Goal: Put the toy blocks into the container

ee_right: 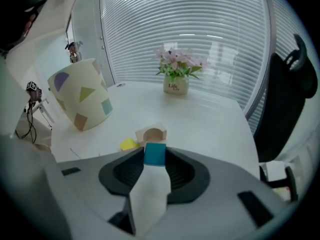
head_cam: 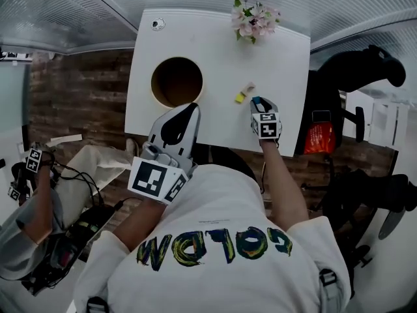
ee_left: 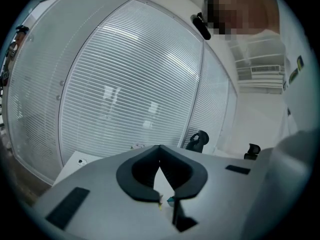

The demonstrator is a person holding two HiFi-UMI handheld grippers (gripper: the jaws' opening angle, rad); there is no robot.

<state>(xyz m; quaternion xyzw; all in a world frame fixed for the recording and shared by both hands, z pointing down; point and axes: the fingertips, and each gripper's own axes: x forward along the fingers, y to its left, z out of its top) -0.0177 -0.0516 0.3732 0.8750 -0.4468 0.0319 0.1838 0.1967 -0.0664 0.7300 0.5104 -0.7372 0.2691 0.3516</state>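
Observation:
A teal block (ee_right: 154, 154) sits between the tips of my right gripper (ee_right: 154, 160), whose pads press its two sides; it rests low on the white table (head_cam: 215, 57). Just beyond it lie a wooden arch block (ee_right: 152, 133) and a yellow block (ee_right: 128, 144). In the head view the right gripper (head_cam: 257, 101) is right of the yellow block (head_cam: 240, 98). The container (head_cam: 176, 81), a cream cup with coloured shapes (ee_right: 82, 94), stands to the left. My left gripper (head_cam: 193, 107) hovers at the table's front edge below the container, its jaws shut and holding nothing (ee_left: 159, 147).
A pot of pink flowers (head_cam: 254, 18) stands at the table's far edge, a small round object (head_cam: 158, 24) at the far left corner. A black office chair (head_cam: 365, 70) is right of the table. Cables and another person's hand (head_cam: 29, 168) are at the left.

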